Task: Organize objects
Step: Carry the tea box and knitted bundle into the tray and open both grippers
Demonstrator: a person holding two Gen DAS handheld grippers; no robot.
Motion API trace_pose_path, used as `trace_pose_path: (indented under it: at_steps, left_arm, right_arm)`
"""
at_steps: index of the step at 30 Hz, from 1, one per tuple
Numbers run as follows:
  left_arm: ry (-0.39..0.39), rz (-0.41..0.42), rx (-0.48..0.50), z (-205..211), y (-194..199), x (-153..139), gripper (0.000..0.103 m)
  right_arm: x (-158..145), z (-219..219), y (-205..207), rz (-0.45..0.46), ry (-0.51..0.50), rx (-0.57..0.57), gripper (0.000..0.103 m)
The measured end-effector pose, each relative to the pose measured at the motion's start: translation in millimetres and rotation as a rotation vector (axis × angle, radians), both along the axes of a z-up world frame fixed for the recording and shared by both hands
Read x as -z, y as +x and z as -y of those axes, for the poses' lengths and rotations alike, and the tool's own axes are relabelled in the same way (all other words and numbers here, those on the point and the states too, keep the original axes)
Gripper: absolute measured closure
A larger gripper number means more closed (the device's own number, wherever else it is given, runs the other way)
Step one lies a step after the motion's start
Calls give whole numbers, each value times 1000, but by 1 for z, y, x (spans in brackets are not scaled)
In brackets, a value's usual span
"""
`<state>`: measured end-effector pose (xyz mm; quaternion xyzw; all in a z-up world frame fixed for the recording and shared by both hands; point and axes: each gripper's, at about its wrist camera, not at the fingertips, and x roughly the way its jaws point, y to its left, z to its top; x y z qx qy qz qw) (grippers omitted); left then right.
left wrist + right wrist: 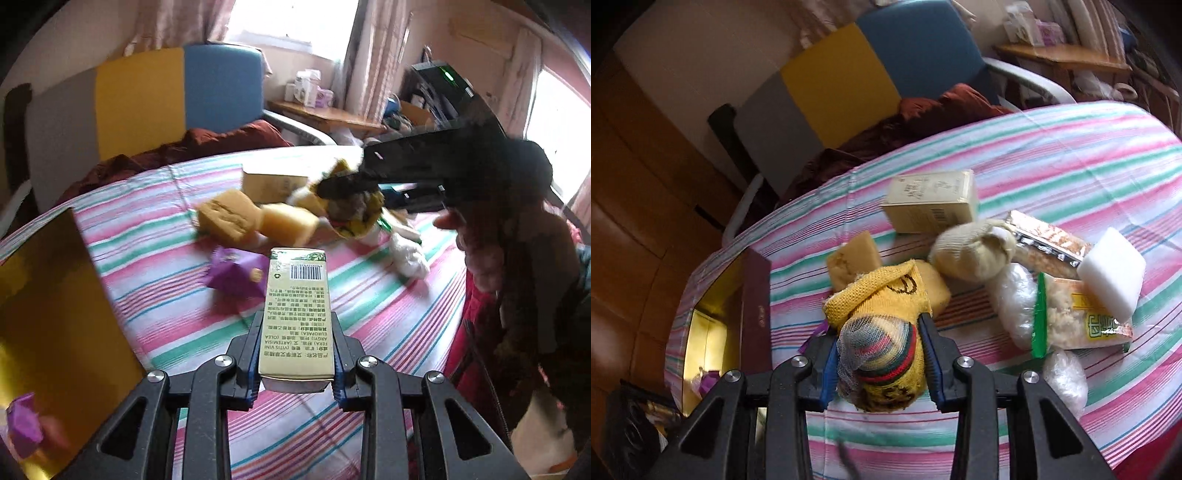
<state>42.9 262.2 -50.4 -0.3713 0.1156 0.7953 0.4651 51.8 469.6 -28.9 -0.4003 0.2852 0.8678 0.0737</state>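
My left gripper (296,321) is shut on a pale green carton (297,295) with a barcode, held above the striped bedcover (147,258). My right gripper (879,328) is shut on a yellow rolled sock bundle (886,325) wrapped in mesh, lifted over the pile. In the left wrist view the right gripper (343,192) shows as a dark shape carrying the sock bundle (354,210). A box with a gold lining (55,314) stands at the left; its maroon wall (757,306) shows in the right wrist view.
On the cover lie two yellow sponges (229,218), a purple packet (236,275), a second carton (931,203), a beige sock ball (971,251), a white sponge (1112,273), snack packs (1082,317) and plastic bags (1015,302). A purple packet (24,424) lies in the box. A person's hand (480,251) is at right.
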Motion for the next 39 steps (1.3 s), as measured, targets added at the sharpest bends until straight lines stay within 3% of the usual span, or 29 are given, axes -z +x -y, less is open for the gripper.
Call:
trace_pose_path:
  at_steps: [11,18,26,31,39]
  left_arm:
    - [74,-25,-244,84,-48,-31,73]
    - [92,-25,-425,143,-77,-31,73]
    - [110,-14,-522,184,-102,-36,73]
    - [114,-70,-598,222,-120,-54,73]
    - [68,-74,-669,246,-152,-53,73]
  right_arm:
    - [-21,91,-27,-40,18,-186,65]
    - [-28,149,-55,-54,24,-315,65]
    - [-21,201,-80,-36,35,-428,65]
    - [-15,219,-89,-24,40,-464,65]
    - [-11,245,-104,-4,65,-510,63]
